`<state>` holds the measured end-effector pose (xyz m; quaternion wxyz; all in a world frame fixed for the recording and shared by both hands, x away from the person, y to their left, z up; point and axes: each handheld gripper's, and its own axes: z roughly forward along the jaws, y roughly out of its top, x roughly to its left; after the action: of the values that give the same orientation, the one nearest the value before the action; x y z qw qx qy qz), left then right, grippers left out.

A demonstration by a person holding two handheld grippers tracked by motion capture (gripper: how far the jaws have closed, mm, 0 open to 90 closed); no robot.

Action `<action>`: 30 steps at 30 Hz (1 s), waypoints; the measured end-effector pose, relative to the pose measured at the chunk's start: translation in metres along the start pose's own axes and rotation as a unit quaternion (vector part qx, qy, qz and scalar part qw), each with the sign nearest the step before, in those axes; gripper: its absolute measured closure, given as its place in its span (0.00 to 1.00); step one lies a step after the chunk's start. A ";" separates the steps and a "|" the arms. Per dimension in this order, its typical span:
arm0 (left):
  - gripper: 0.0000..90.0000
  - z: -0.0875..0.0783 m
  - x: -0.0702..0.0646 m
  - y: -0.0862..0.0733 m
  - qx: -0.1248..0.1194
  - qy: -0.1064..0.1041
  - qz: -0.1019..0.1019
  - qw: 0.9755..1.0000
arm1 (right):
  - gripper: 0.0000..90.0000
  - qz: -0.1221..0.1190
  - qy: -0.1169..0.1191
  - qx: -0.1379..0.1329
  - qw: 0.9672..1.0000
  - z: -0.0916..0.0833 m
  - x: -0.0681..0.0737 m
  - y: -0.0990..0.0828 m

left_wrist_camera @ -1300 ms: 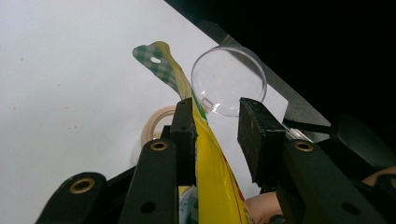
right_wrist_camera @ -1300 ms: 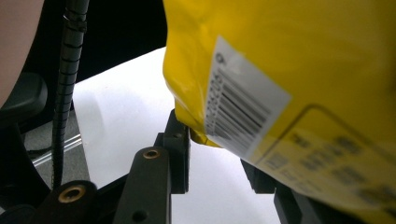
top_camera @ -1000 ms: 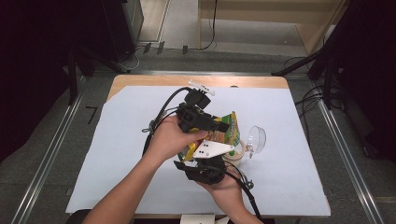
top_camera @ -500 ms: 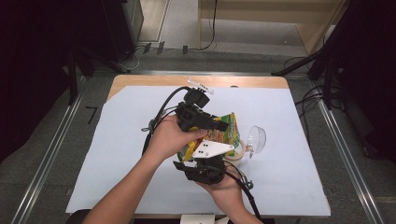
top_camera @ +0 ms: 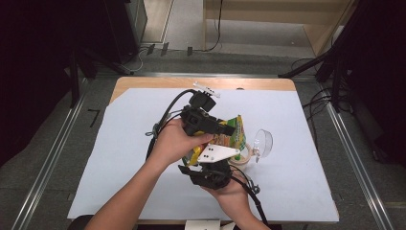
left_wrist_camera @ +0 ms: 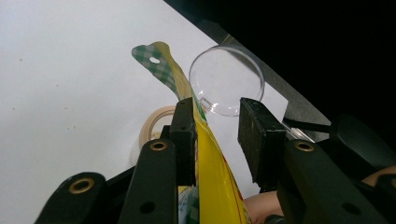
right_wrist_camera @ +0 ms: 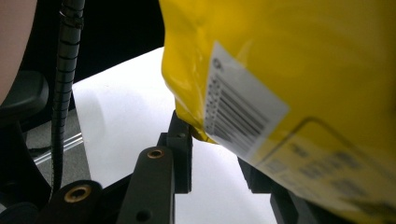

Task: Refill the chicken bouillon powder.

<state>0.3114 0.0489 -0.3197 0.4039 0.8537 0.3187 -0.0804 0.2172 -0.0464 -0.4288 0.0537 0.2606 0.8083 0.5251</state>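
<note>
Both grippers, matte black two-jaw tools with brass-coloured pivot pins, meet over the middle of the white paper-covered table [top_camera: 119, 158]. Left gripper [left_wrist_camera: 217, 128] has its flat rubbery pads parted, and the glossy yellow snack bag [left_wrist_camera: 212, 172] runs up between them, its crinkled film lying against the inner face of one pad and clear of the other; the bag's flattened top seal (green-and-white check, with a punched hang hole) twists upward past the fingertips. Right gripper [right_wrist_camera: 215, 144] comes in from the person's side, a grey three-cornered plate on its top in the high view. Its jaws have just been closing a little, and a lower corner of the bag [right_wrist_camera: 289, 79], smooth yellow film with a white barcode label, sits between them; whether both pads press on it I cannot tell. Just beyond the bag lie a clear round plastic lid [left_wrist_camera: 227, 77] and a beige ring-shaped tape roll [left_wrist_camera: 156, 123] on the sheet.
</note>
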 end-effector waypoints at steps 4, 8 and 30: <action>0.76 0.000 0.000 0.000 0.001 0.001 -0.003 1.000 | 0.78 0.001 0.001 0.000 1.000 0.000 0.000 0.000; 0.76 -0.001 0.002 0.000 0.002 -0.001 -0.006 1.000 | 0.78 0.000 0.003 0.002 1.000 0.000 0.000 0.001; 0.79 0.001 -0.009 0.001 0.015 0.013 0.005 1.000 | 0.78 0.005 0.002 -0.004 1.000 0.001 0.004 -0.001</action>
<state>0.3051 0.0436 -0.3163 0.3869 0.8623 0.3186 -0.0724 0.2135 -0.0436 -0.4295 0.0500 0.2633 0.8050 0.5293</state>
